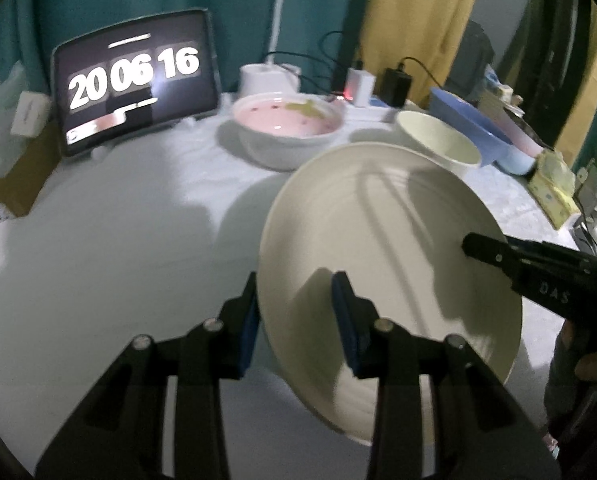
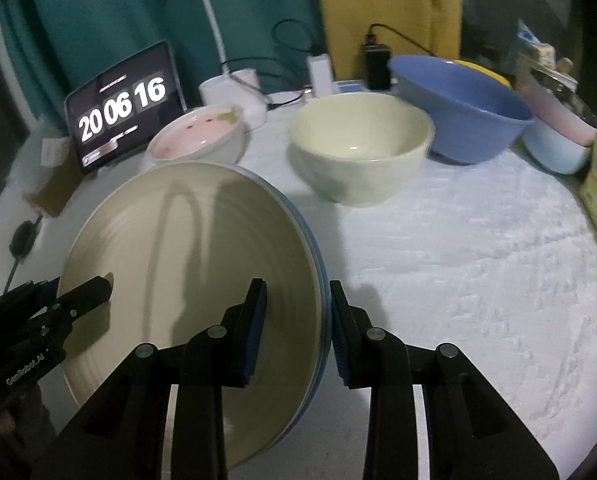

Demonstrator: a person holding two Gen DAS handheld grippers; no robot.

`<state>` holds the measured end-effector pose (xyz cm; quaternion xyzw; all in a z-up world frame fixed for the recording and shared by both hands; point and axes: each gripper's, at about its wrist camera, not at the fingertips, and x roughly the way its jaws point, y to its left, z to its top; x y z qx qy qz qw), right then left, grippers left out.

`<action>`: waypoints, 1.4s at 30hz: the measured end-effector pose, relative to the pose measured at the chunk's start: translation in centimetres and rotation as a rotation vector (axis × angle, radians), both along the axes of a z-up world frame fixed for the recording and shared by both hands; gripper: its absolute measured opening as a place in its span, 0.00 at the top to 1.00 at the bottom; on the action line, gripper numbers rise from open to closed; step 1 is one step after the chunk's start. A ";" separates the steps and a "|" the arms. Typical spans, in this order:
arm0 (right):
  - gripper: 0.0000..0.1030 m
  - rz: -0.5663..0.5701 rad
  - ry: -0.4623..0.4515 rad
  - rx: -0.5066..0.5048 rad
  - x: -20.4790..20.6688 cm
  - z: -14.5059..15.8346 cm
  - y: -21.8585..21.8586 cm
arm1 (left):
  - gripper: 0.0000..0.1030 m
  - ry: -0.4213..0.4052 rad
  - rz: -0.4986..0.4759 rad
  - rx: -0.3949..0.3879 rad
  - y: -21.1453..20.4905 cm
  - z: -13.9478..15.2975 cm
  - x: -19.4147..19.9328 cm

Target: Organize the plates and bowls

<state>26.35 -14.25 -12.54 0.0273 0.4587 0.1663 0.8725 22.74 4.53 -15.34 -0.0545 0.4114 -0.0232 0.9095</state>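
Note:
A cream plate [image 1: 378, 220] lies on top of a short stack, tilted above the white tablecloth; blue plate rims [image 2: 318, 280] show beneath it. My left gripper [image 1: 298, 320] is shut on the stack's left rim, one blue pad over the cream face and one under it. On the opposite rim my right gripper [image 2: 298, 320] is shut the same way, and its black fingertip [image 1: 482, 248] shows in the left wrist view. Behind stand a white bowl with a pink inside [image 1: 286, 120] and a cream bowl [image 2: 358, 140].
A large blue bowl [image 2: 458, 100] and a pale bowl [image 2: 554, 148] stand at the back right. A tablet showing a clock [image 1: 134, 80], a lamp base [image 1: 266, 76], chargers with cables [image 2: 378, 64] and yellow sponges [image 1: 554, 184] line the table's far side and right edge.

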 end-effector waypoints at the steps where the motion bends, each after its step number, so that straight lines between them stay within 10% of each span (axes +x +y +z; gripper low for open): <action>1: 0.68 0.006 0.006 -0.001 0.0 -0.1 0.4 | 0.66 0.007 0.007 0.000 0.5 -0.2 0.0; 19: 0.68 0.006 0.039 -0.010 -0.7 -1.0 0.8 | 0.64 0.052 0.031 0.011 0.7 -1.3 -0.7; 42: 0.68 -0.033 -0.079 -0.009 -1.8 3.5 -4.6 | 0.56 -0.112 0.074 0.044 -2.0 4.6 -2.1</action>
